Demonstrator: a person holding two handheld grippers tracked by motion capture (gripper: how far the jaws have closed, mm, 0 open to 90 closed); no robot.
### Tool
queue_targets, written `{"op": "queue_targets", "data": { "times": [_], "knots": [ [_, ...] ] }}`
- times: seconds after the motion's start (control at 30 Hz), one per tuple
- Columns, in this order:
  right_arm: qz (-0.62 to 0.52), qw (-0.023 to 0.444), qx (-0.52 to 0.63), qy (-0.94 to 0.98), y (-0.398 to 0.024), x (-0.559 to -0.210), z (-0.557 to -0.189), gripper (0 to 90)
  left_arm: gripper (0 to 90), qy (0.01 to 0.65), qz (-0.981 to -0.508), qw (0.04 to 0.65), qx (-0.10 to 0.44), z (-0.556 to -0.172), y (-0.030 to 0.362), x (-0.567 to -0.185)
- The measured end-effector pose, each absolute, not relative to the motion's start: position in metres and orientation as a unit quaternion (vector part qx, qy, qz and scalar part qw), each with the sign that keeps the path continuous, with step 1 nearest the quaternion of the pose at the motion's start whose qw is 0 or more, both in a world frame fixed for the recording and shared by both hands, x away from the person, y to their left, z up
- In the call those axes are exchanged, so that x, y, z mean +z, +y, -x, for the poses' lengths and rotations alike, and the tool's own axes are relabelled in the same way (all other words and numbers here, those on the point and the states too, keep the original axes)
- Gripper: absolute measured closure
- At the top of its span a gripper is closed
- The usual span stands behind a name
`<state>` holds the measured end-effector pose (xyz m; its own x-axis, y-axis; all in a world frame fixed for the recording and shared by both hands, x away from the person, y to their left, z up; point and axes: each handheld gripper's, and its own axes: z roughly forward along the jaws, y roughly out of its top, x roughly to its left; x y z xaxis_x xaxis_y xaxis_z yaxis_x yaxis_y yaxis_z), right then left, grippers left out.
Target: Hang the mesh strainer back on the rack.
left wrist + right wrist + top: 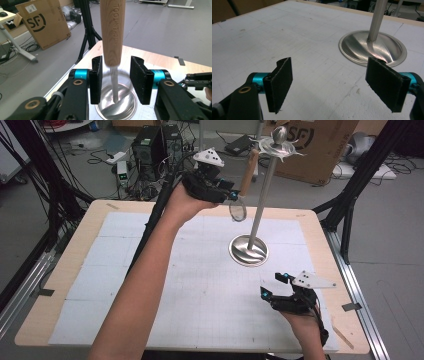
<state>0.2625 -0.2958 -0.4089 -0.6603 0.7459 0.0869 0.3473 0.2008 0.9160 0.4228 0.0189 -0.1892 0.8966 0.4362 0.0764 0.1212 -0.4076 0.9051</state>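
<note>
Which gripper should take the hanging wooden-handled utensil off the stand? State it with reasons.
Left. The left gripper is raised at the utensil, its open jaws flanking the wooden handle hanging from the stand. The right gripper sits open and low near the table's front edge.

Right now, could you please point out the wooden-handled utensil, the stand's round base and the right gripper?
wooden-handled utensil [112,32], left gripper view, on its handle.
stand's round base [241,252], high view, on its rim.
right gripper [273,286], high view, between its fingertips.

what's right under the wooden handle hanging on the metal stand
Under the wooden handle its metal shaft drops toward the stand's round steel base. The utensil's head is hidden here.
</note>
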Motion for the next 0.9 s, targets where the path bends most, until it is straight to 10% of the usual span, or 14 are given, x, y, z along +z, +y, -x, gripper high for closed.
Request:
{"op": "queue_targets", "data": {
  "times": [0.9],
  "knots": [
    [-0.363, 0.195, 0.510, 0.755, -0.292, -0.409, -0.262, 20.9, 41.6, 0.169, -0.814, 0.542, 0.120, -0.382, 0.096, -0.239]
  ]
}}
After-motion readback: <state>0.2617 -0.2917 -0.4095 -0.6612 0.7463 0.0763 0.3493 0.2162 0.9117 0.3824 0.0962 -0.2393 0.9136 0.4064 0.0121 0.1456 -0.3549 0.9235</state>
